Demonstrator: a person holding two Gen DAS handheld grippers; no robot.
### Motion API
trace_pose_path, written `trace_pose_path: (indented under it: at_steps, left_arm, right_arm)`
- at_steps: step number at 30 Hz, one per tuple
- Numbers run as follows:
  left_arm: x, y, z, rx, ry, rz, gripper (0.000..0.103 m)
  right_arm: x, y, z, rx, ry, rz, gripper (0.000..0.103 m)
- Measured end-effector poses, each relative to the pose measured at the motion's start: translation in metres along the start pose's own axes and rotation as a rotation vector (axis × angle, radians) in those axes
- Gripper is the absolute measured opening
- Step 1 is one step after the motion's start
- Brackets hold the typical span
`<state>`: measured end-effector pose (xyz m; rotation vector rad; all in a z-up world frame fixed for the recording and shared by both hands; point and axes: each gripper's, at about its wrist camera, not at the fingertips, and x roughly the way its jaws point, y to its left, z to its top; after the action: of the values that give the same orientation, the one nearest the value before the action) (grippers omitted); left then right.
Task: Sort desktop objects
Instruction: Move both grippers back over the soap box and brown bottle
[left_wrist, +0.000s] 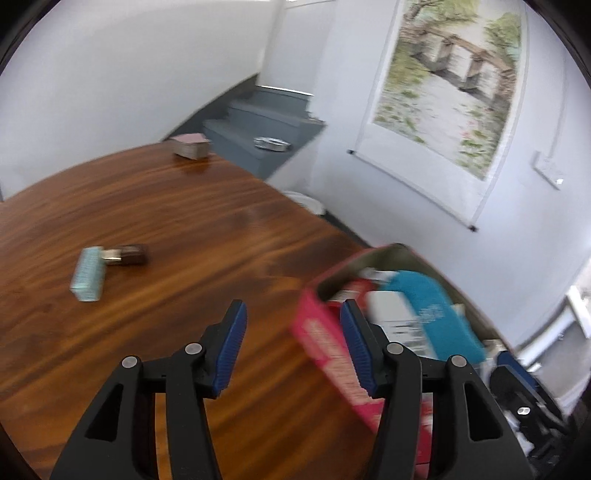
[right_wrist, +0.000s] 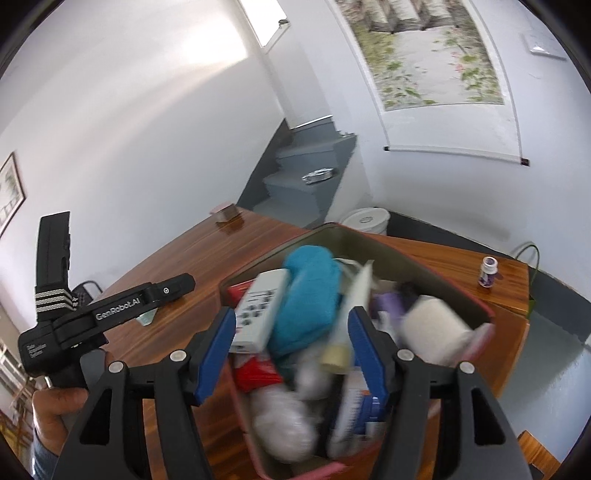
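Two grippers at the red box (right_wrist: 480, 317)
Left gripper (left_wrist: 293, 317) and right gripper (right_wrist: 291, 325): jaws apart, gripping nothing; box is full

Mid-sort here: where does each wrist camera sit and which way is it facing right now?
Left wrist: sits behind the open left gripper, angled down across the wooden table toward the pale blue block; the red box is at right.
Right wrist: sits behind the open right gripper, looking down into the red box; a hand holding the left gripper shows at left.
Shared: table, red box, teal cloth, grey stairs, wall scroll.
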<state>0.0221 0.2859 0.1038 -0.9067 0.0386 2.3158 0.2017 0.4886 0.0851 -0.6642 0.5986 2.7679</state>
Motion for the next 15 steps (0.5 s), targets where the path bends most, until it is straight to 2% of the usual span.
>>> trace_pose_path:
  at_steps: [6, 15]
  left_arm:
    - [-0.001, 0.032, -0.003, 0.033, -0.019, 0.2, 0.056]
    - [0.005, 0.072, -0.003, -0.006, -0.005, 0.3, 0.056]
  right_arm:
    - [0.012, 0.03, -0.002, -0.068, 0.025, 0.052, 0.075]
    - [0.04, 0.065, -0.007, -0.15, 0.084, 0.1, 0.078]
